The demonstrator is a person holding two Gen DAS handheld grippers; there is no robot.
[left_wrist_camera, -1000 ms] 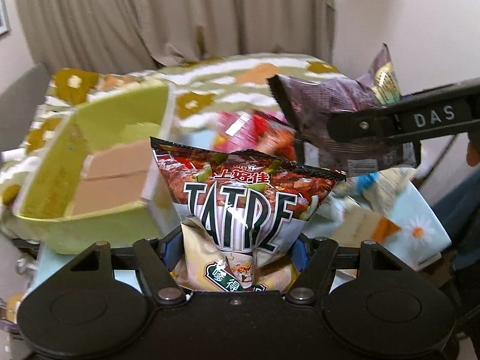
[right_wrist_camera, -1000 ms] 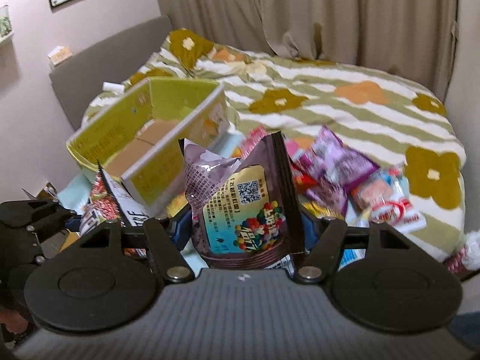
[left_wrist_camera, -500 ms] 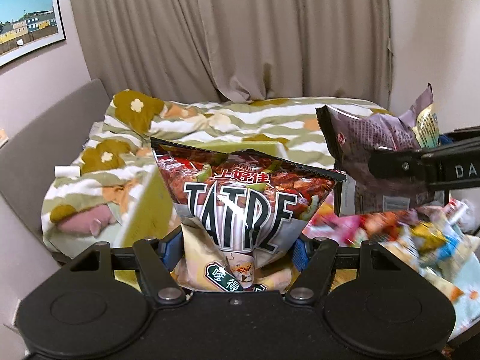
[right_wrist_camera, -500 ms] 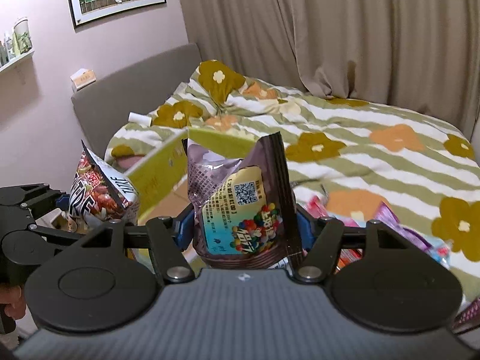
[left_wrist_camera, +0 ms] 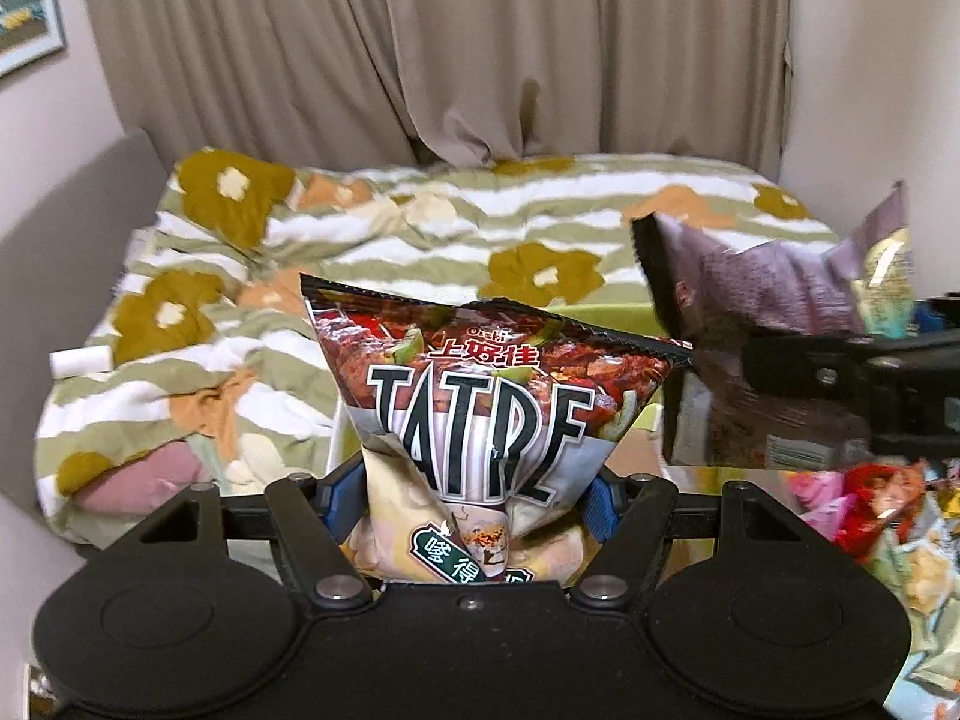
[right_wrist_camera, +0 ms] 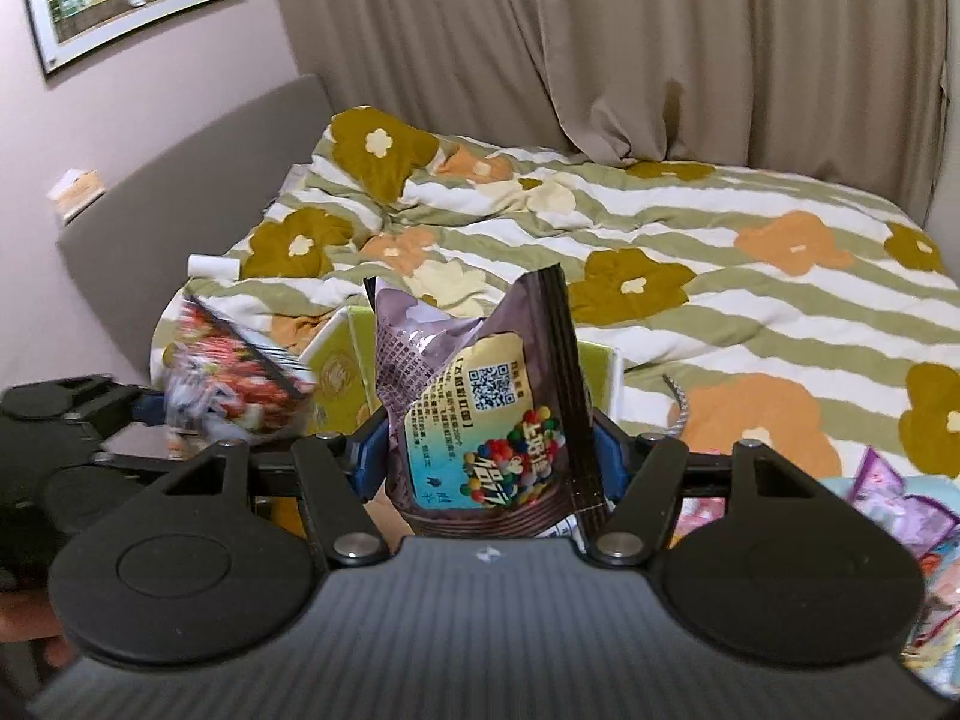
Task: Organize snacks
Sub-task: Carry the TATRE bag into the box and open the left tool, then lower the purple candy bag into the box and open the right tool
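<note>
Snack bag (left_wrist_camera: 480, 408) stands upright, top seam up, clenched in the left gripper (left_wrist_camera: 474, 504); the right gripper (right_wrist_camera: 489, 456) grasps an upright purple candy pouch (right_wrist_camera: 486, 414) above the yellow-green box (right_wrist_camera: 342, 378).

Black left gripper (left_wrist_camera: 474, 498), blue finger pads (left_wrist_camera: 339, 504), silver screws

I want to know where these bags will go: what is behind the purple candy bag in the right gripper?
Behind the purple candy bag a yellow-green box shows at both sides, on the floral quilt. The bag covers the box's inside.
</note>
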